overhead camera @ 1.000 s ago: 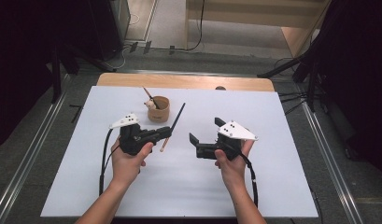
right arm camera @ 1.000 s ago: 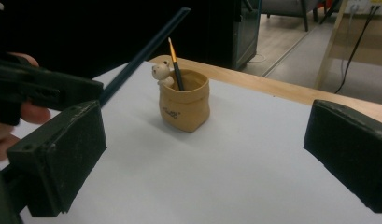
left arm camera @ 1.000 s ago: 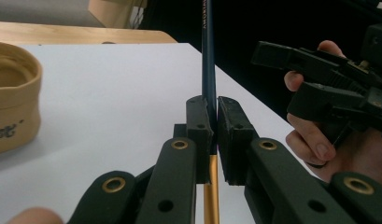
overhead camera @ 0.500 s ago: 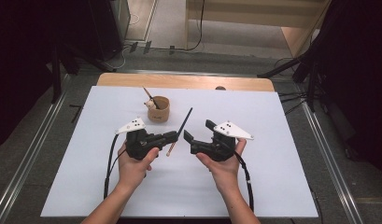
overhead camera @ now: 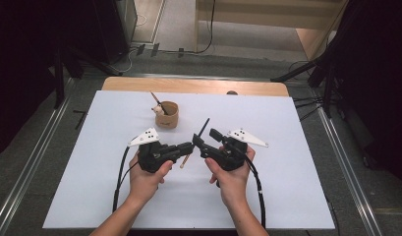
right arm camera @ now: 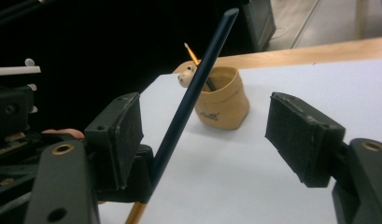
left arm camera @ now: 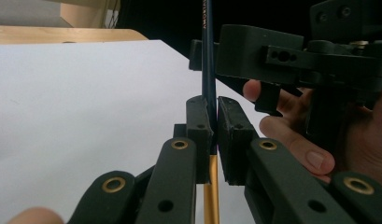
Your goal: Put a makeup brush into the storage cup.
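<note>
A dark blue pencil (overhead camera: 202, 128) with a gold lower part slants up between my hands. My left gripper (overhead camera: 189, 146) is shut on it near the gold band, and its pads pinch the shaft (left arm camera: 208, 51) in the left gripper view (left arm camera: 214, 105). My right gripper (overhead camera: 204, 136) faces it from the right, and its jaws have just been closing. In the right gripper view (right arm camera: 205, 112) the pencil (right arm camera: 198, 88) stands close to the left pad (right arm camera: 128, 121), while the right pad (right arm camera: 298, 135) is well clear of it.
A tan cup (overhead camera: 168, 115) holding another pencil and a small figure stands behind the grippers, also seen as a tan cup (right arm camera: 223, 100) in the right gripper view. The white sheet (overhead camera: 297, 147) covers the table, with a wooden edge (overhead camera: 198, 86) at the far side.
The two hands have drawn together at the table's middle. The right gripper's jaws have narrowed and now straddle the pencil that the left gripper holds.
</note>
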The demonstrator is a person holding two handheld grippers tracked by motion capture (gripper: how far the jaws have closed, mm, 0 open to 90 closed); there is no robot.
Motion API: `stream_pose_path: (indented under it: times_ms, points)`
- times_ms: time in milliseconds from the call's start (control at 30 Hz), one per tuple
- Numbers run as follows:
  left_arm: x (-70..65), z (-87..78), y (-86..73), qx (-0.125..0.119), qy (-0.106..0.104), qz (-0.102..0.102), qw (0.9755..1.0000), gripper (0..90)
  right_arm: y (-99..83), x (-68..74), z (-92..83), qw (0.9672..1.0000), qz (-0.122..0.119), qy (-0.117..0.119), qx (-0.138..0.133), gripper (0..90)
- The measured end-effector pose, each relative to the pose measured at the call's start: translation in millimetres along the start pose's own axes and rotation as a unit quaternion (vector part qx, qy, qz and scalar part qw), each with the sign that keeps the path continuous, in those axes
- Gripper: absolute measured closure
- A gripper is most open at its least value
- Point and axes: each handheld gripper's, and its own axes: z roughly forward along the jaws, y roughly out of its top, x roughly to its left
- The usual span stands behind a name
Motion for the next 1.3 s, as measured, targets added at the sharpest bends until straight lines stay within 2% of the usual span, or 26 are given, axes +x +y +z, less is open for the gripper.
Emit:
stream_pose_path:
  times_ms: [167, 300, 400, 467, 633, 833, 1000, 1067, 1233, 1300]
  points:
    - [-1.6, 0.0, -0.3, -0.003, 0.002, 0.004, 1.0000, 84.7, -2.8, -4.3, -0.7, 0.9989, 0.042, 0.018, -0.008, 40.9]
    - [-3.0, 1.1, -1.0, -0.002, 0.002, 0.010, 0.9999, 84.7, -4.3, -3.3, -1.7, 0.9982, 0.046, 0.033, -0.016, 51.5]
    - [-3.9, 2.2, -1.9, 0.000, 0.002, 0.012, 0.9999, 84.7, -5.5, -4.0, -2.6, 0.9965, 0.066, 0.047, -0.021, 58.1]
    - [-4.3, 2.8, -2.4, 0.001, 0.002, 0.013, 0.9999, 84.7, -6.7, -4.3, -2.0, 0.9962, 0.072, 0.046, -0.019, 59.9]
    - [-6.2, 3.2, -2.8, -0.002, 0.004, 0.016, 0.9999, 84.7, -12.1, -6.6, 0.8, 0.9917, 0.105, 0.071, -0.019, 61.9]
    - [-5.4, 3.7, -3.4, 0.000, 0.005, 0.017, 0.9998, 84.7, -14.4, -7.1, 1.9, 0.9897, 0.117, 0.080, -0.019, 67.9]
    - [-6.2, 4.9, -4.1, 0.001, 0.006, 0.019, 0.9998, 84.7, -15.6, -8.1, 2.7, 0.9871, 0.130, 0.091, -0.019, 77.6]
    - [-6.6, 5.0, -4.2, 0.001, 0.004, 0.022, 0.9998, 84.7, -16.2, -8.2, 2.8, 0.9868, 0.132, 0.092, -0.019, 83.5]
    - [-8.0, 5.0, -4.3, -0.003, 0.004, 0.025, 0.9997, 84.5, -16.0, -7.0, 1.2, 0.9873, 0.125, 0.095, -0.026, 85.2]
    - [-7.1, 4.9, -4.0, -0.006, 0.000, 0.019, 0.9998, 84.1, -15.4, -6.2, 0.8, 0.9880, 0.120, 0.094, -0.025, 85.2]
